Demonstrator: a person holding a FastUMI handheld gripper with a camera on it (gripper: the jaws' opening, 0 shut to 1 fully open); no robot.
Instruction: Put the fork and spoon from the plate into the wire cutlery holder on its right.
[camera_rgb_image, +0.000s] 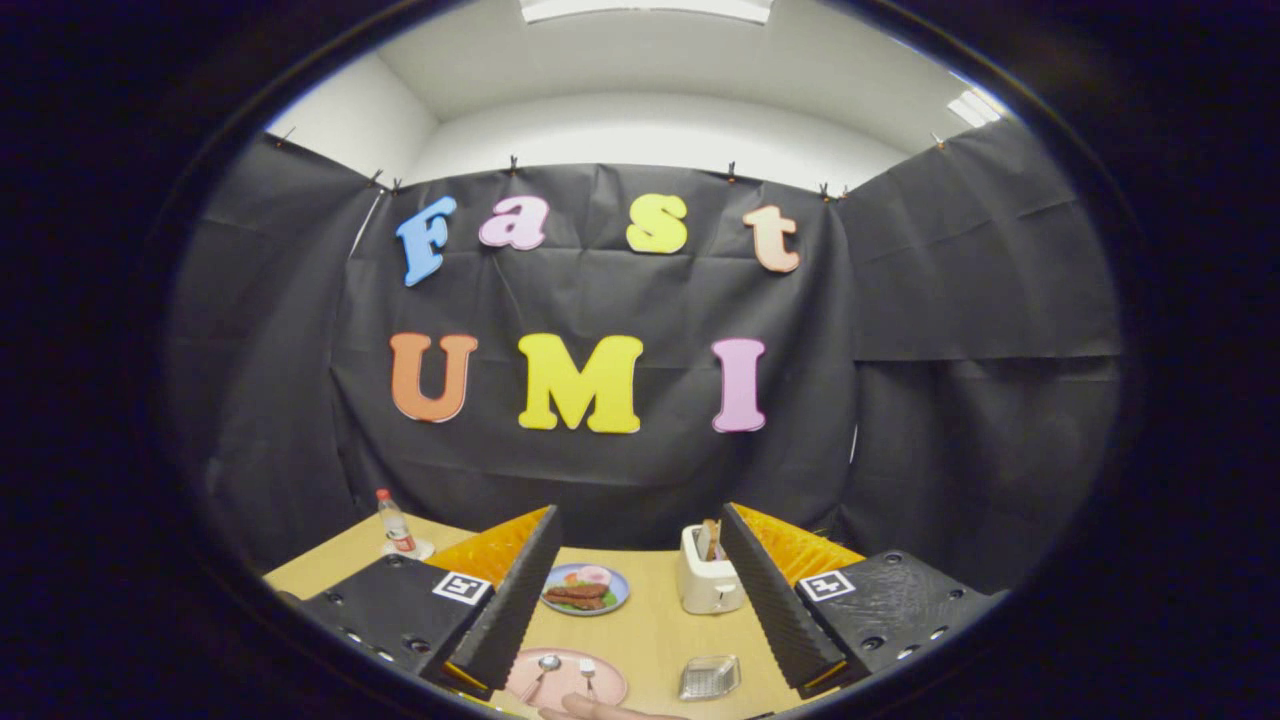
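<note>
plates: two — one round pink plate (568, 681) between the fingers, one round blue plate of food (585, 588) beyond it
spoons: one small metal spoon (543, 671) on the pink plate
forks: one small metal fork (588, 673) beside the spoon on the same plate
cutlery holders: one low silver wire cutlery holder (709, 677)
toasters: one cream toaster (708, 577), something standing in its slot
bottles: one clear plastic bottle with a red cap (397, 524)
tables: one light wooden table (655, 625)
hands: one fingertip (600, 709) beside the pink plate
grippers: one gripper (640, 560), two fingers spread apart
</note>
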